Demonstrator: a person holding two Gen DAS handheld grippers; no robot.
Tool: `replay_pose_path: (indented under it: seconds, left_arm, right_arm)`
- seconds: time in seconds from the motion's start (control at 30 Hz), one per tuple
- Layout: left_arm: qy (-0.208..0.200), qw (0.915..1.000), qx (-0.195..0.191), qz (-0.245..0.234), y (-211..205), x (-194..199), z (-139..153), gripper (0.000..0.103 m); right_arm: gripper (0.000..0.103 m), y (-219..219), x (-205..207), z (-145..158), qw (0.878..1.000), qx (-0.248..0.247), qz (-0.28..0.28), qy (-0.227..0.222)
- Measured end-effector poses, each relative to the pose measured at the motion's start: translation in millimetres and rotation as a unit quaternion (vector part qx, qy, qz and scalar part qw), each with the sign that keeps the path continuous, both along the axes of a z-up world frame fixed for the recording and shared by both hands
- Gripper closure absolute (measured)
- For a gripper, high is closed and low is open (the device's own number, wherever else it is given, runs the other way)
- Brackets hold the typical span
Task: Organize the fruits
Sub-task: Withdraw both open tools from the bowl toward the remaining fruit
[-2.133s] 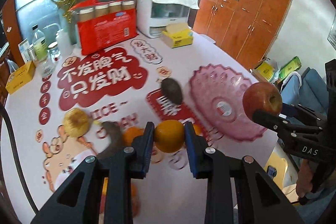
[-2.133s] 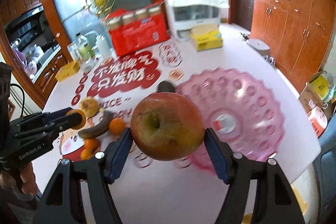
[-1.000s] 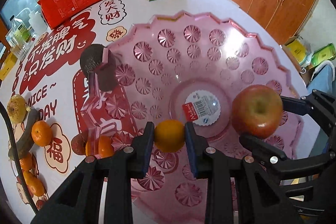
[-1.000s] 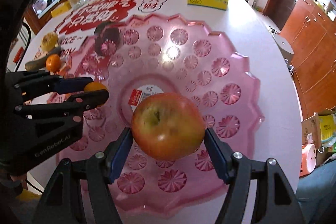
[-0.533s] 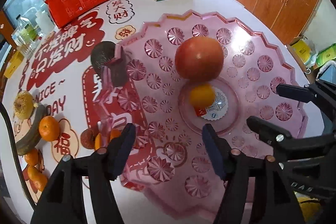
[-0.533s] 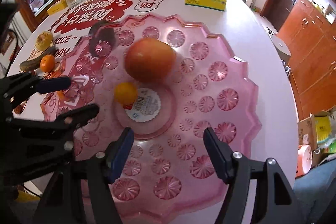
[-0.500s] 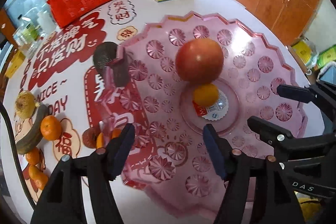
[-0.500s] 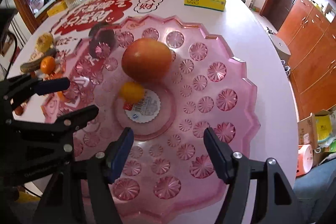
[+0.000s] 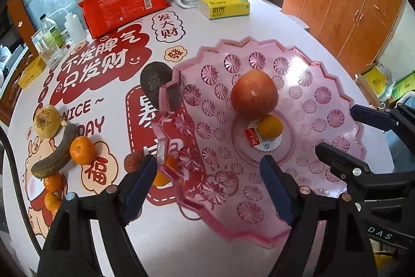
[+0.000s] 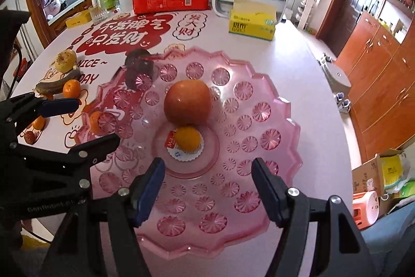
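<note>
Apple (image 10: 187, 102) and orange (image 10: 188, 138) touch in the pink dish (image 10: 269, 105), beyond both spread, empty jaws, the left's widening

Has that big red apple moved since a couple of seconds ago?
Yes. The apple was held in the right jaws above the table; it now rests in the pink dish, beside the small orange on the sticker.

The bowl (image 10: 269, 139) is clear pink, pressed all over with starburst rosettes. In it sit a red-orange apple (image 10: 187, 102) and a yellow-orange tangerine (image 10: 188, 138) over a white sticker (image 10: 181, 153) with a red patch. The tablecloth (image 9: 197, 25) is pale, printed with red banners and white characters. An avocado (image 9: 154, 83), dark and perhaps brownish, lies beside the bowl.
</note>
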State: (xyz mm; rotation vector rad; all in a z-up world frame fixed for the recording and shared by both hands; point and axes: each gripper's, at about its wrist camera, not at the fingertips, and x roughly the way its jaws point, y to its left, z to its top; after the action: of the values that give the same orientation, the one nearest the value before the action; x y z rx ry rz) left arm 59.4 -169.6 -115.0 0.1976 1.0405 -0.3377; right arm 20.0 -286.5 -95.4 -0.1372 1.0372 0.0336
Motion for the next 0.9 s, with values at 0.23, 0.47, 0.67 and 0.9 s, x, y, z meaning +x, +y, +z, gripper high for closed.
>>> replay_pose_path:
  seconds: [0.23,0.47,0.67,0.9]
  left_arm:
    - [-0.023,0.9997,-0.008,-0.006,9,-10,10,0.022]
    - [-0.017,0.9998,-0.006,-0.008,19,-15,16,0.022]
    - [-0.017,0.9998,-0.009,-0.003,37,-17,26,0.018]
    - [-0.034,0.9994,0.001,0.006,70,-12,46,0.017]
  right_arm:
    - [0.033,11,-9,10,1.000,-0.010,0.003,-0.016]
    - [0.033,23,-18,17,1.000,-0.018,0.003,-0.024]
    - [0.033,36,-23,29,0.999,-0.019,0.007,-0.037]
    - [0.033,56,-20,51,0.999,0.004,0.001,-0.053]
